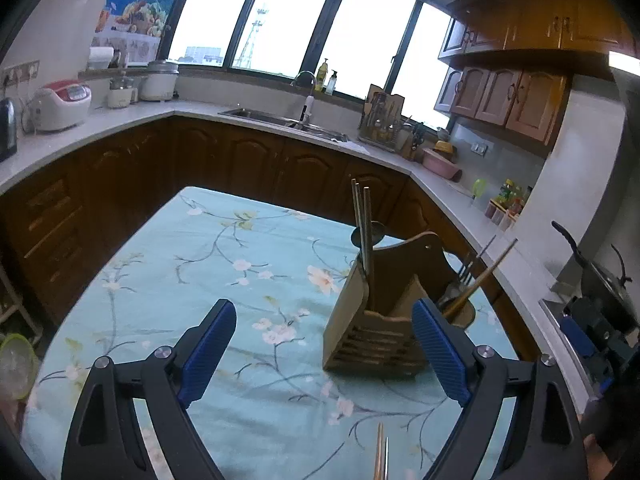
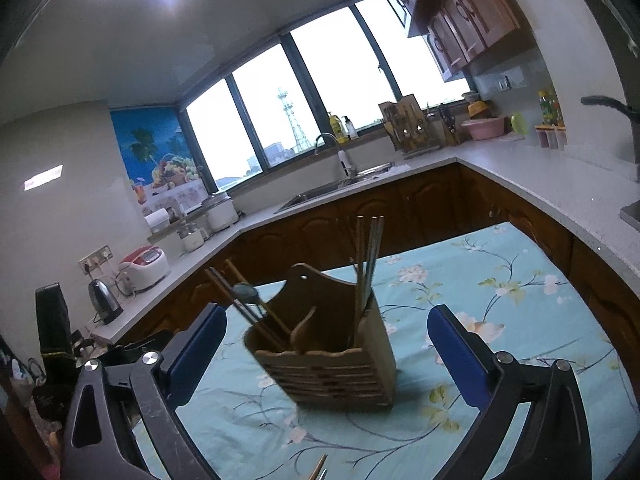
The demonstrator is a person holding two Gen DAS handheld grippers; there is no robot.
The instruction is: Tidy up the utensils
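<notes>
1. A wooden utensil holder (image 2: 324, 356) stands at lower centre of the right wrist view, on the floral-clothed table (image 2: 520, 280).
2. Left gripper (image 1: 324, 354) and right gripper (image 2: 326, 354) hover with jaws wide open, holding nothing.
3. Loose chopsticks (image 1: 380, 456) lie at the bottom edge of the left wrist view.
4. Risk: a jaw could clip the upright chopsticks (image 2: 368, 264) and tip the light holder.

1. A floral tablecloth (image 1: 224, 264) covers the table.
2. A sink (image 1: 256, 114) sits under the window (image 1: 288, 20).
3. A rice cooker (image 1: 60, 104) and a kettle (image 2: 105, 301) stand on the counter (image 2: 560, 184).
</notes>
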